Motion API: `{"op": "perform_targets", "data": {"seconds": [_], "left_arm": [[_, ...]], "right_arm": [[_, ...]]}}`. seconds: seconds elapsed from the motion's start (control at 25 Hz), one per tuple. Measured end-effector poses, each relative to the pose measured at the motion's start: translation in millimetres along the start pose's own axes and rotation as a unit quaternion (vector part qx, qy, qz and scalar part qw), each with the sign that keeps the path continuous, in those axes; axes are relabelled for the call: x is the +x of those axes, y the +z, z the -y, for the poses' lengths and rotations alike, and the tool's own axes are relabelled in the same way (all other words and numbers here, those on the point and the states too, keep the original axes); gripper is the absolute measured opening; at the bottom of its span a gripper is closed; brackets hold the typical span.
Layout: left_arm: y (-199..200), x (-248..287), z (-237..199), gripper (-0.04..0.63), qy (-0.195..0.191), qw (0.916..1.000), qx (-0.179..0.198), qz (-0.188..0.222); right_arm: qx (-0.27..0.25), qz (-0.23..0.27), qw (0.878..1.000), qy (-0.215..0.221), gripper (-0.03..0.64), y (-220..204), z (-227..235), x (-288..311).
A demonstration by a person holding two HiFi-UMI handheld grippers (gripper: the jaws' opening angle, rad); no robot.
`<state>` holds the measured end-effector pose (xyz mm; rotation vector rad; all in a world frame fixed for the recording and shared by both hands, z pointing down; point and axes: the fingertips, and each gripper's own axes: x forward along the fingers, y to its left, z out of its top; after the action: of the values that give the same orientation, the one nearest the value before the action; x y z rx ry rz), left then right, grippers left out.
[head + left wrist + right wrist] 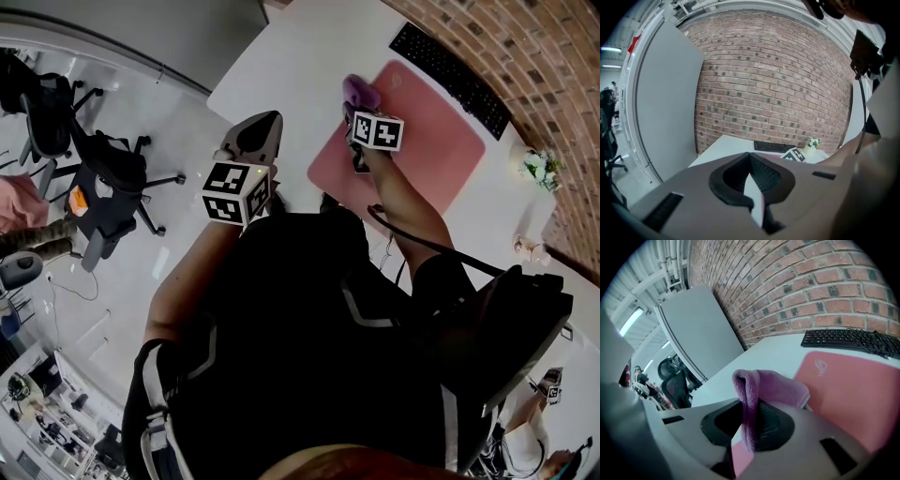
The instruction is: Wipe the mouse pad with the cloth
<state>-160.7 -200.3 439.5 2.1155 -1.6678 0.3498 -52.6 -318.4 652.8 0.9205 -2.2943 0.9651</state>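
Observation:
A pink mouse pad (422,141) lies on the white table (281,56), in front of a black keyboard (450,66). My right gripper (359,111) hovers over the pad's near-left part, shut on a purple cloth (361,92). In the right gripper view the cloth (764,387) hangs folded between the jaws of that gripper (749,404), with the mouse pad (853,390) just beyond. My left gripper (270,120) is held off the table's left edge, apart from the pad. In its own view the left gripper (750,157) has its jaws closed together with nothing between them.
A small flower pot (539,167) and a little figurine (530,248) stand at the table's right end, by the brick wall (525,47). Office chairs (112,178) stand on the floor to the left. A grey partition (665,103) rises behind the table's left end.

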Motion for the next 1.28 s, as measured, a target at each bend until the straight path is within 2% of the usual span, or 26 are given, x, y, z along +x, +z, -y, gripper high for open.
{"op": "perform_targets", "data": {"seconds": [0.2,0.4,0.52,0.72,0.88,1.28], "left_arm": [[3,7,6,0.0,-0.016,0.9999,0.0,0.001],[10,27,26,0.0,-0.064,0.9979,0.013,0.001],[18,36,36,0.0,-0.076,0.9969,0.021,0.004],[31,59,70,0.0,-0.129,0.9905,0.049,0.007],[38,77,97,0.0,-0.159,0.9852,0.063,0.002],[29,121,159,0.0,-0.216,0.9724,0.082,-0.03]], "right_arm": [[0.023,0.046,0.999,0.019,0.06,21,-7,-22],[0.044,0.116,0.992,-0.01,0.06,52,14,-78],[0.058,0.155,0.986,-0.024,0.06,66,36,-111],[0.096,0.225,0.964,-0.103,0.06,70,100,-191],[0.123,0.256,0.945,-0.163,0.06,56,156,-247],[0.18,0.253,0.904,-0.292,0.06,-6,273,-322]]}}
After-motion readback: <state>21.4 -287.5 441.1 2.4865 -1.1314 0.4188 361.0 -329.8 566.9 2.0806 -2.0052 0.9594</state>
